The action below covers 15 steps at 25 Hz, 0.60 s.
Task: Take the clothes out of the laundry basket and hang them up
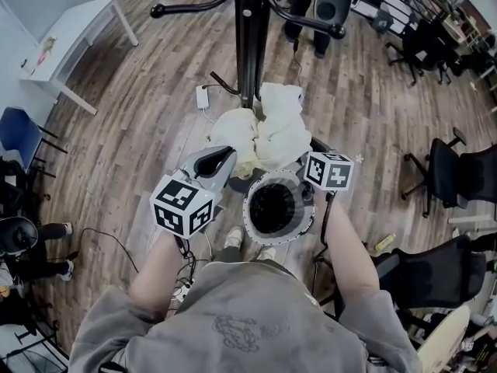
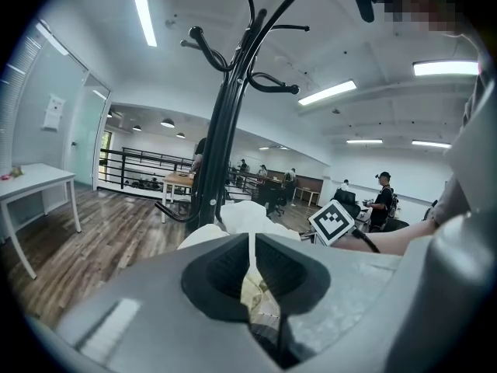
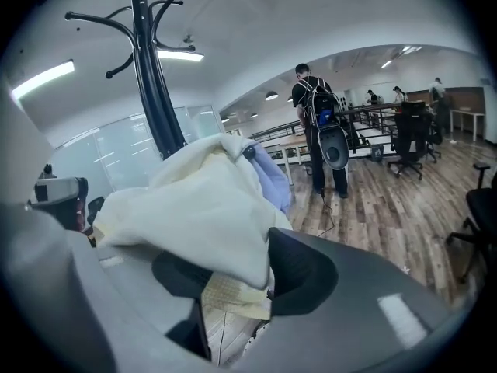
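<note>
As the person stands over the round white mesh laundry basket (image 1: pixel 248 209) on the wood-plank floor (image 1: pixel 147 99), both grippers hold a bunched cream-white cloth garment (image 1: pixel 268 134) above and just beyond the basket's rim. The left gripper (image 2: pixel 252 269) has its jaws pressed together on a thin fold of the cream cloth, with only a sliver of fabric showing between them. The right gripper (image 3: pixel 233 282) pinches the same garment: cloth drapes over its jaws and a waffle-textured cream edge hangs out below them. A patch of pale lilac fabric (image 3: pixel 273 179) shows at the far side of the bundle in the right gripper view. The black metal coat stand (image 1: pixel 248 37) rises right behind the garment, with its curved hooks empty in both gripper views. The basket's inside looks dark, and its contents cannot be made out.
</note>
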Available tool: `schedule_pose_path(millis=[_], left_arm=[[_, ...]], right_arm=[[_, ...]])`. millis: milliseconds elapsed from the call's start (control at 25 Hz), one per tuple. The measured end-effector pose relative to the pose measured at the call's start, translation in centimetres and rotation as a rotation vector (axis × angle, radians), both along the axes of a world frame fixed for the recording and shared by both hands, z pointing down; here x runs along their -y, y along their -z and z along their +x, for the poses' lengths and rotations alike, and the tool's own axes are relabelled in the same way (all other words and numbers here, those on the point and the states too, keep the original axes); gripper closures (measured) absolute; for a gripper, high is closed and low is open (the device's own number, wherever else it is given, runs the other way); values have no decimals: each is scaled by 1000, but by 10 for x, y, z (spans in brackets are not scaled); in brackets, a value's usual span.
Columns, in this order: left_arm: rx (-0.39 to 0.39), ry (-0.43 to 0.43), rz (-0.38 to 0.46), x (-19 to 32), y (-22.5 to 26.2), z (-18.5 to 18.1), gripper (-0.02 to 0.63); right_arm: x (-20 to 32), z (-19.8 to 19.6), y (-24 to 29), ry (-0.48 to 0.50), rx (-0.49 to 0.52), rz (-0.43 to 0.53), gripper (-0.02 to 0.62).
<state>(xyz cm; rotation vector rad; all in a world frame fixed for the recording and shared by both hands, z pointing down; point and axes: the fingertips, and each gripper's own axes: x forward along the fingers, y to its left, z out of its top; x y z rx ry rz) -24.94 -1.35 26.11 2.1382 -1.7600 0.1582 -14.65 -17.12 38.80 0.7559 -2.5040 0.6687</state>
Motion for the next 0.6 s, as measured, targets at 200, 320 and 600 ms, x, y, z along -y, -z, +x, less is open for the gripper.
schedule_pose_path(millis=[200,320,600], left_arm=[[0,-28,3,1,0,10,580],[-1,-49,15,5,4,16,580],[19,-101,76,20,27,31,580]], right_arm=[[-14,20,21,17,-3,44,342],[-22,33,38,49,-9,83,336],[-40,59,105,102,82,161,341]])
